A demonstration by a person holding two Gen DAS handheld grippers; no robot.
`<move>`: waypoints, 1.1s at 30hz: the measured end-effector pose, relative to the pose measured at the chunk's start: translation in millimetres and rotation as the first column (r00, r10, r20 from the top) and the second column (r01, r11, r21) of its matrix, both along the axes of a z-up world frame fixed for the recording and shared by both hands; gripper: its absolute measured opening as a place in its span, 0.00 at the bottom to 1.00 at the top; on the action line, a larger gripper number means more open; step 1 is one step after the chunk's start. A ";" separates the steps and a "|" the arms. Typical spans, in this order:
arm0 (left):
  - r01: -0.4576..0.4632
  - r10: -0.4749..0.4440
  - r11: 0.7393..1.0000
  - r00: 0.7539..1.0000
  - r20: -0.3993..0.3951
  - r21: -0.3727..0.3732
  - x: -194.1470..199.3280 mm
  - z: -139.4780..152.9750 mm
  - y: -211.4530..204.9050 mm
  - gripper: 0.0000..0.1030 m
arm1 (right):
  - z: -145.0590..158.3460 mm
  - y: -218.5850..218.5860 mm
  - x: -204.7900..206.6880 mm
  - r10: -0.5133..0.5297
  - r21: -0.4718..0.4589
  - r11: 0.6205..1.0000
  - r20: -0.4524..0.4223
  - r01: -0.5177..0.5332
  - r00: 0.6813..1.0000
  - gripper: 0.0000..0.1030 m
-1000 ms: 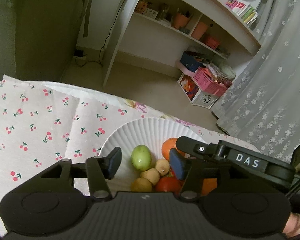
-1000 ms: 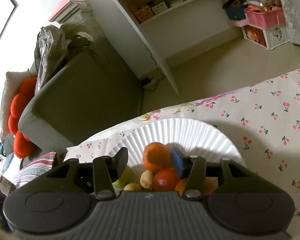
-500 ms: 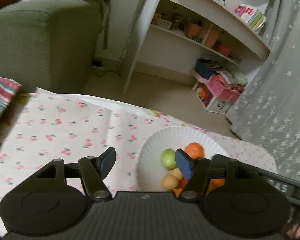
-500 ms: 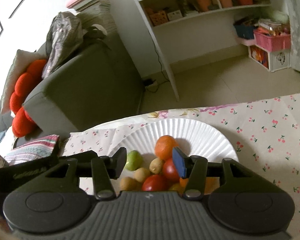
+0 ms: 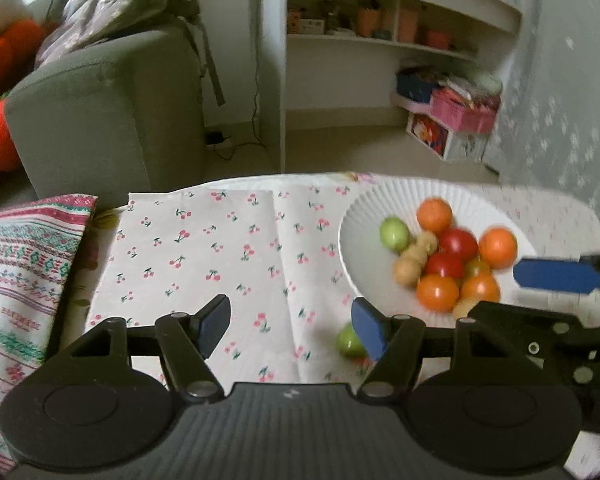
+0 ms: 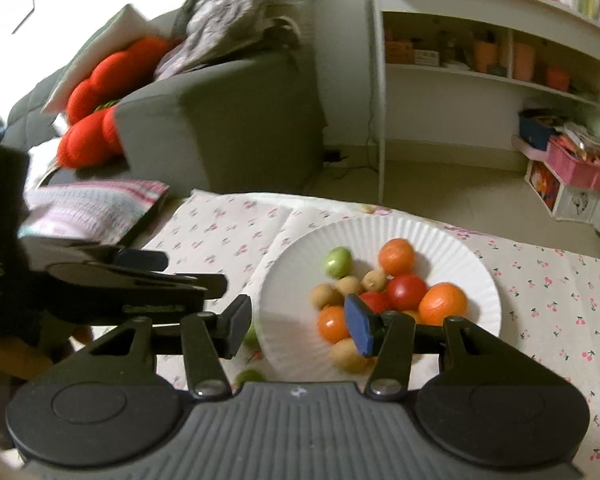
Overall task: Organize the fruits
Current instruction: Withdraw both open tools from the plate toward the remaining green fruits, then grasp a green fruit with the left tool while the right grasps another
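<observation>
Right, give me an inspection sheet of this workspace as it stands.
Surface: cherry-print cloth, creased.
Job's things: white plate heaped with orange, red, tan and green fruits; green fruit off the plate on the cloth.
Clutter: striped cushion at the cloth's edge.
Grippers: left gripper open, empty; right gripper open, empty.
Cables: black cord down the wall to the floor.
Surroundings: grey sofa, white shelves, pink basket.
</observation>
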State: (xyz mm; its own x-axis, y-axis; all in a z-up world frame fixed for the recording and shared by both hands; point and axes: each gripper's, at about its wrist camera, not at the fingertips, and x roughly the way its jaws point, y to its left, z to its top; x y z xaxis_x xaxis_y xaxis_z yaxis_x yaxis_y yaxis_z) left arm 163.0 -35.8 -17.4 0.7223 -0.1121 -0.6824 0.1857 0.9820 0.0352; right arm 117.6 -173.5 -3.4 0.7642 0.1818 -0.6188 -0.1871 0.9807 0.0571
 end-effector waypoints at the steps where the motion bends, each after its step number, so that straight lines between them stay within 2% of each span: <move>1: 0.010 -0.010 1.000 1.000 0.000 0.012 -1.6 -0.9 0.0 0.57 | -0.4 3.6 -3.1 0.008 -0.005 1.000 0.000 -0.008 1.000 0.48; 5: 0.039 -0.039 0.999 0.999 -0.017 0.025 -8.0 -6.2 3.9 0.57 | -5.6 14.1 -14.4 0.016 -0.019 1.000 -0.011 -0.016 1.000 0.47; 13: 0.038 -0.039 0.999 0.998 -0.041 -0.021 -11.2 -10.7 11.8 0.57 | -29.2 31.9 -30.5 0.031 -0.092 0.995 -0.046 -0.035 0.998 0.48; 17: 0.060 -0.062 0.998 0.997 -0.040 -0.033 -10.9 -13.9 8.2 0.57 | -37.4 30.7 -29.8 0.018 -0.050 0.999 -0.063 -0.022 0.998 0.48; 21: 0.103 -0.103 0.995 0.993 -0.057 0.002 -6.8 -24.4 -0.4 0.56 | -46.1 34.0 -29.1 0.016 -0.071 0.997 -0.044 -0.019 0.999 0.48; 26: 0.140 -0.141 0.990 0.988 -0.062 -0.023 0.2 -28.8 -7.3 0.55 | -52.8 30.7 -25.6 0.011 -0.038 0.999 -0.052 -0.013 0.999 0.47; 33: 0.146 -0.148 0.989 0.984 -0.096 -0.024 15.2 -42.1 -14.2 0.52 | -61.7 32.1 -18.4 0.005 -0.037 0.999 -0.031 -0.006 1.000 0.46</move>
State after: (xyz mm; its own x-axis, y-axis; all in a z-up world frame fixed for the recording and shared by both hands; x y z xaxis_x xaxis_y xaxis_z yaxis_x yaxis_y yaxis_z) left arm 178.2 -50.0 -59.5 0.6275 -0.2241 -0.7457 0.3296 0.9441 -0.0065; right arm 99.2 -141.4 -65.1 0.7439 0.1623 -0.6483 -0.1910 0.9812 0.0265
